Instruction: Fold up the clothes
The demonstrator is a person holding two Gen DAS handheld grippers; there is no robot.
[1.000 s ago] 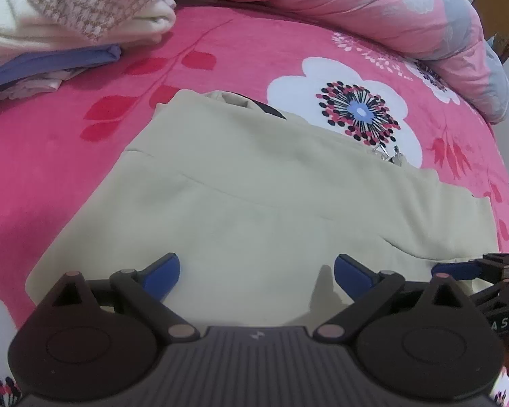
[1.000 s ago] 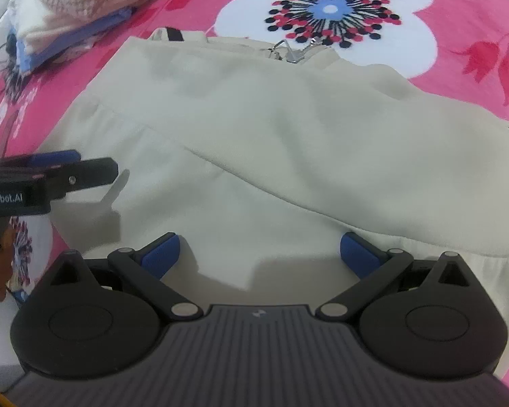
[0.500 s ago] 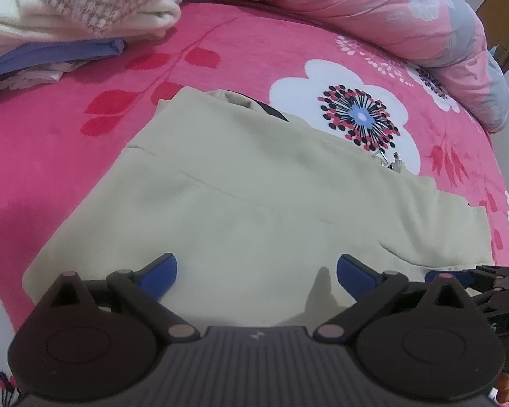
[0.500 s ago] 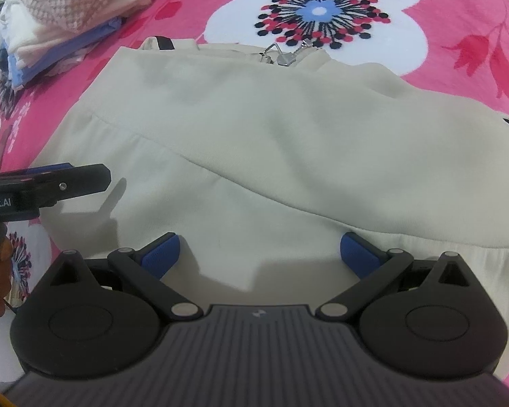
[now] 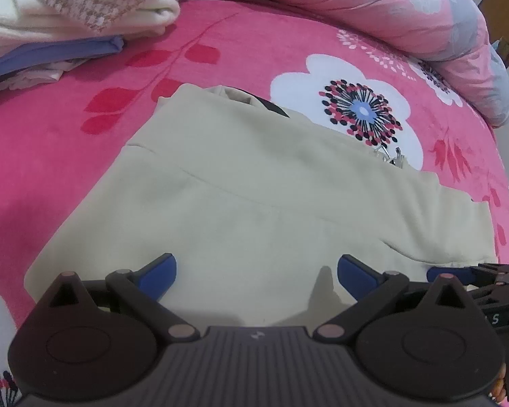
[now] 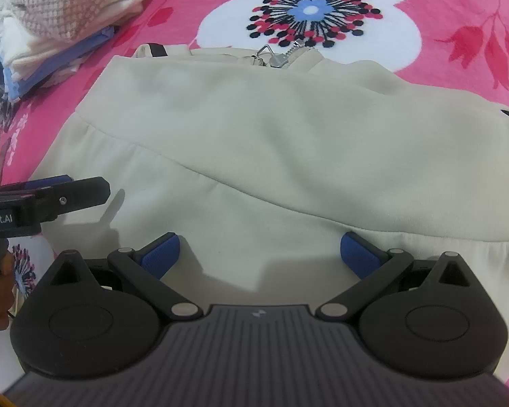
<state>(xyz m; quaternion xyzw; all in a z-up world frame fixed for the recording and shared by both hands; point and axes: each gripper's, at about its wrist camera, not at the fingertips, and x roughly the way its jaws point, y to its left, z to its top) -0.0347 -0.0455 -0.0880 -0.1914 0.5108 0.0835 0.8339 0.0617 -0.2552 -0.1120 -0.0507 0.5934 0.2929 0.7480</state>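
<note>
Lying flat on the pink bedspread [image 5: 51, 156], the beige garment [image 5: 254, 203] shows its near edge. Left gripper [image 5: 256, 273] and right gripper [image 6: 259, 251] gape wide, empty, with bare bedspread beyond the garment's sides.

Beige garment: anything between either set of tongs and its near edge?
Nothing visible. The beige garment lies flat on the pink bedspread, directly ahead of the open left tongs and open right tongs. The folded clothes stack sits off at the far left, clear of the path.
</note>
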